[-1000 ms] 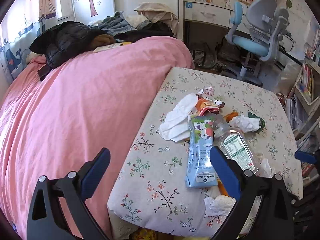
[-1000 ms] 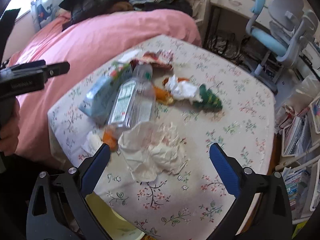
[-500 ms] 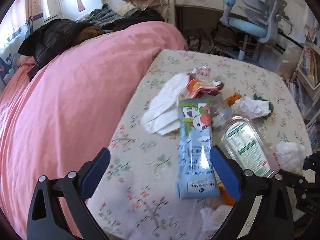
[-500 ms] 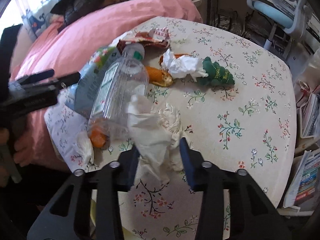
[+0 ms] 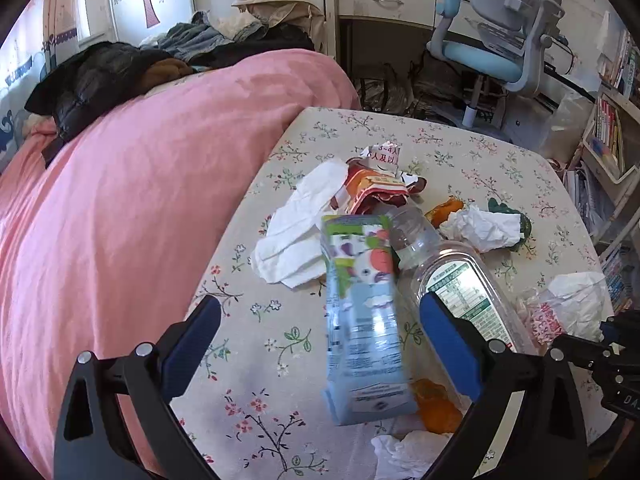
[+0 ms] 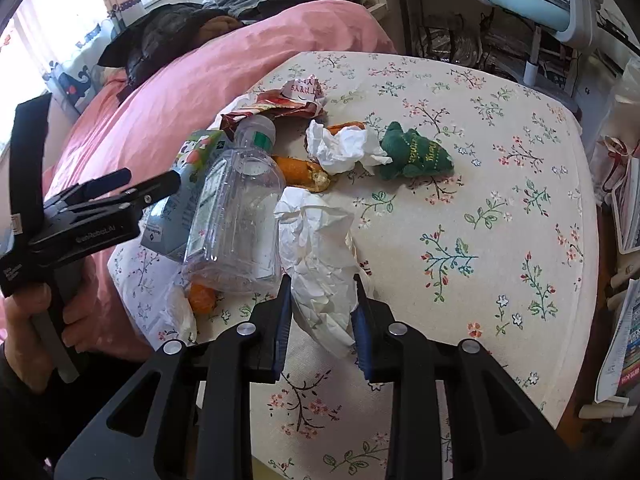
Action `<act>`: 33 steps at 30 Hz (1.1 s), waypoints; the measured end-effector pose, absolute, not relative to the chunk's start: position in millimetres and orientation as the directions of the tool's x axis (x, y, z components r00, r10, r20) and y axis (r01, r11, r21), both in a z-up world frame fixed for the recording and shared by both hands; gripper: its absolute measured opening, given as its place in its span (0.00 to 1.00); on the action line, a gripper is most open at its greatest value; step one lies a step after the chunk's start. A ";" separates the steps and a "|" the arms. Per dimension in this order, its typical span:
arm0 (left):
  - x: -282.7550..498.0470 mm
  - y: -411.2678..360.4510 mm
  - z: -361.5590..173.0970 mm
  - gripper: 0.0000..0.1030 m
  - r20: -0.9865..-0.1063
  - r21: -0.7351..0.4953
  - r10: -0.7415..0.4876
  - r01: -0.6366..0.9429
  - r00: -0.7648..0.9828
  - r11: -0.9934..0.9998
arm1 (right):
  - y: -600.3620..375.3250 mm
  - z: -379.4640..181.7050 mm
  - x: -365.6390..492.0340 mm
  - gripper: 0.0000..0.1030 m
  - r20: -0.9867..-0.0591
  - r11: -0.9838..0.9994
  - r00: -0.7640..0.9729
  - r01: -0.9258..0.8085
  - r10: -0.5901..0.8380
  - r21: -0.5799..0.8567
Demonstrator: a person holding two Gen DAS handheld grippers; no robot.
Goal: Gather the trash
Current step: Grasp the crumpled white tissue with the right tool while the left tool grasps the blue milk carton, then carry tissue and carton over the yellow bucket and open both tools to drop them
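Pickup step imo: right claw (image 6: 320, 312) pinches crumpled tissue (image 6: 320, 256), left claw (image 5: 320, 344) gapes over milk carton (image 5: 362, 320); lift next.

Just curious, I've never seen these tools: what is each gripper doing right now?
Left gripper: open, holding nothing, over the milk carton.
Right gripper: shut on the tissue.

The tabletop (image 6: 500, 184), under a floral cloth, carries litter crowded toward its edge beside the bed: a blue carton (image 5: 362, 320), a clear plastic bottle (image 6: 240, 208) lying alongside it, a red wrapper (image 6: 280, 106), crumpled tissues (image 6: 344, 148), orange peel (image 6: 304, 168) and a green plush toy (image 6: 416, 156).
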State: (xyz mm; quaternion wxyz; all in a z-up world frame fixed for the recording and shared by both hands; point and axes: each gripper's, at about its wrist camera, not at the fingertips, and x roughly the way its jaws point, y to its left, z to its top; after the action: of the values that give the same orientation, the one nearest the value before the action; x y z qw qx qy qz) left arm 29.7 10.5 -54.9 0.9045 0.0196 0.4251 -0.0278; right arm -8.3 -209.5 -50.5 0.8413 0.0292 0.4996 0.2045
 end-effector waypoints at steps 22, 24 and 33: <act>34.1 14.0 -61.5 0.28 -0.781 -0.075 -0.104 0.073 0.615 0.995 | -213.3 -22.9 -28.0 0.25 -0.783 0.886 0.441 -0.358 0.439 0.295; 24.9 19.3 -52.1 0.28 -0.759 -0.088 -0.116 0.075 0.640 0.993 | -214.0 -13.2 -43.2 0.26 -0.755 0.866 0.444 -0.371 0.482 0.334; -23.7 47.0 -25.0 0.28 -0.717 -0.133 -0.162 0.095 0.678 0.987 | -171.6 -33.6 -143.8 0.26 -0.774 0.756 0.243 -0.509 0.585 0.411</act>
State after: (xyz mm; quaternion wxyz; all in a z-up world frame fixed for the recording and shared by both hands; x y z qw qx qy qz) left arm -23.7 47.0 -25.0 0.9149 -0.0422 0.3952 -0.0702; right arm -143.8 -171.6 -33.6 0.7876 0.0374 0.5078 0.3471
